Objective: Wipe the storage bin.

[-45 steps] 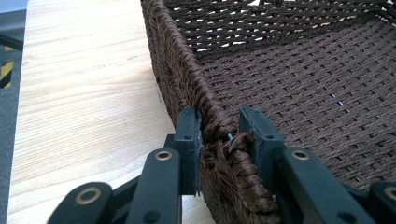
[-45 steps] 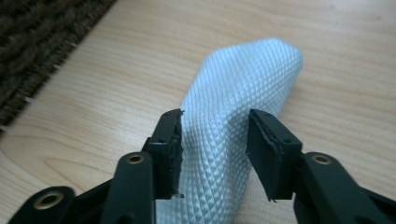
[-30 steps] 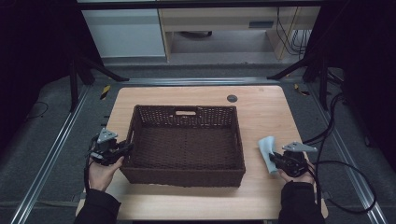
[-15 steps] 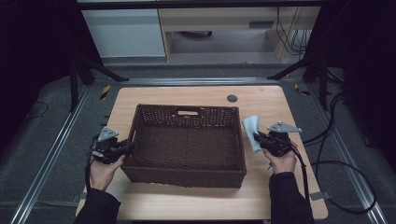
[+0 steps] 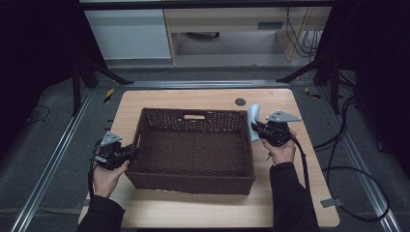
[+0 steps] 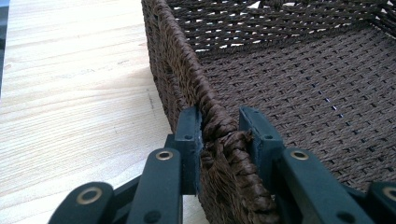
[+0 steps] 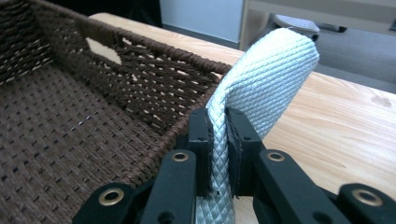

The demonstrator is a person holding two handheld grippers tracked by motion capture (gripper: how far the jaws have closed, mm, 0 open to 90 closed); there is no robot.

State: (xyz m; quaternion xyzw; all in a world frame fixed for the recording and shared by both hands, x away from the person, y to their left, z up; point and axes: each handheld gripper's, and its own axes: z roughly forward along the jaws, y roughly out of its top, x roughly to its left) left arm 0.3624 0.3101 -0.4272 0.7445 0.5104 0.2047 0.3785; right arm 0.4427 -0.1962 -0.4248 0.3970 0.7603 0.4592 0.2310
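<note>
A dark brown wicker basket sits in the middle of the wooden table. My left gripper is shut on the basket's left rim, one jaw outside the wall and one inside. My right gripper is shut on a pale blue quilted cloth, holding it just beside the basket's right rim near the far corner. In the right gripper view the cloth curls up and over between the jaws, with the basket to their left.
The table has bare wood at the right and front. A small dark round disc lies near the far edge. Cables trail off the right side. Metal rails and stand legs flank the table.
My right gripper has carried the cloth from the table's near right, forward and left, up to the basket's right rim. My left gripper has stayed clamped on the left rim.
</note>
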